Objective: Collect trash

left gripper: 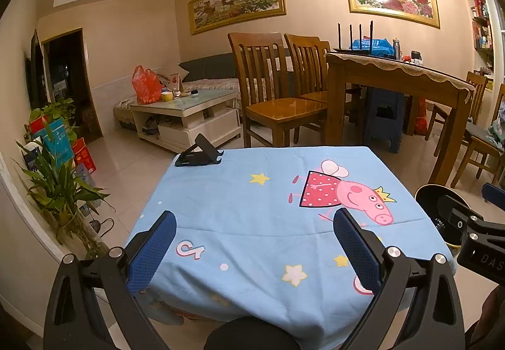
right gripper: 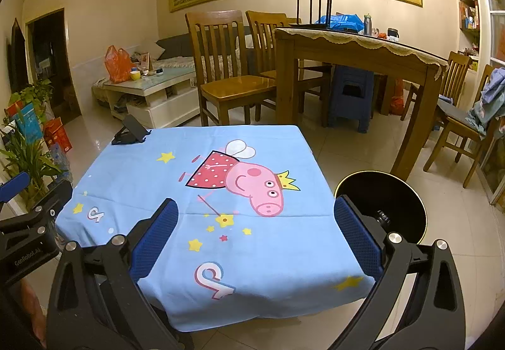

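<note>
A small table under a light blue cartoon-pig cloth [left gripper: 252,208] fills the middle of both views [right gripper: 157,179]. I see no loose trash on it. A round black bin [right gripper: 382,201] stands on the floor at the table's right side; its rim shows in the left wrist view [left gripper: 442,192]. My left gripper [left gripper: 255,242] is open and empty above the cloth's near edge. My right gripper [right gripper: 255,230] is open and empty over the near part of the cloth. Each gripper's body shows at the edge of the other's view.
A black folding phone stand [left gripper: 199,156] sits at the table's far left corner [right gripper: 129,132]. Behind are wooden chairs [left gripper: 268,91], a wooden dining table [left gripper: 394,78], a white coffee table [left gripper: 189,110] with an orange bag [left gripper: 146,85], and potted plants [left gripper: 60,189] at the left.
</note>
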The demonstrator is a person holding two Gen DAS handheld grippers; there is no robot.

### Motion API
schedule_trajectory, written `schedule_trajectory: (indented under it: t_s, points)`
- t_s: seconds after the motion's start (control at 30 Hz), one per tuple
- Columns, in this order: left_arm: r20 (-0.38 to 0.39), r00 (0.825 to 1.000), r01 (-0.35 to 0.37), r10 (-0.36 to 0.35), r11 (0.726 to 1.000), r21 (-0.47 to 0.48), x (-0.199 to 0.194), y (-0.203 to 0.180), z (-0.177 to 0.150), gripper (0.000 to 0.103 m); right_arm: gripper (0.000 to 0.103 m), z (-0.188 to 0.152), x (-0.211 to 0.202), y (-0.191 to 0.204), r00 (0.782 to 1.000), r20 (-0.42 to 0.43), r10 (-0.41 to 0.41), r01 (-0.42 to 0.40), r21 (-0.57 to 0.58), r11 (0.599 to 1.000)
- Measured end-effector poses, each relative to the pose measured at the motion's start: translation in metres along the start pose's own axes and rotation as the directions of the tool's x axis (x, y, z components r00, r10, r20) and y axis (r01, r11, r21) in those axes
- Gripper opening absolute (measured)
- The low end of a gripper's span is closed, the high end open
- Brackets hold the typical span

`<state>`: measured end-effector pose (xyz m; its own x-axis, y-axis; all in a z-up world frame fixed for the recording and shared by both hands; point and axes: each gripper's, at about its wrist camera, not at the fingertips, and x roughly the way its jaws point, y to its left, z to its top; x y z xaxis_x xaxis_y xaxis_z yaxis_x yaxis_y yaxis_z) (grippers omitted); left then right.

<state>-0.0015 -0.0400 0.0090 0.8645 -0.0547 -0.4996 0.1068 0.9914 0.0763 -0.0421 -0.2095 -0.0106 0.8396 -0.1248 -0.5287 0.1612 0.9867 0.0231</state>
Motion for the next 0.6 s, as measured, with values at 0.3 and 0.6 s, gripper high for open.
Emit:
schedule_trajectory:
  t_s: [0.3,0.6]
  points:
    - [0.057,0.997,-0.054,0.054,0.999,-0.008,-0.011,0.005,0.003,0.096,0.097,0.0,-0.002,0.001,1.0,0.001,0.001,-0.001,0.0,1.0]
    - [0.024,1.0,-0.007,0.007,1.0,-0.01,-0.011,0.009,0.007,0.096,0.097,0.001,-0.006,0.005,1.0,0.005,0.01,-0.01,-0.007,1.0]
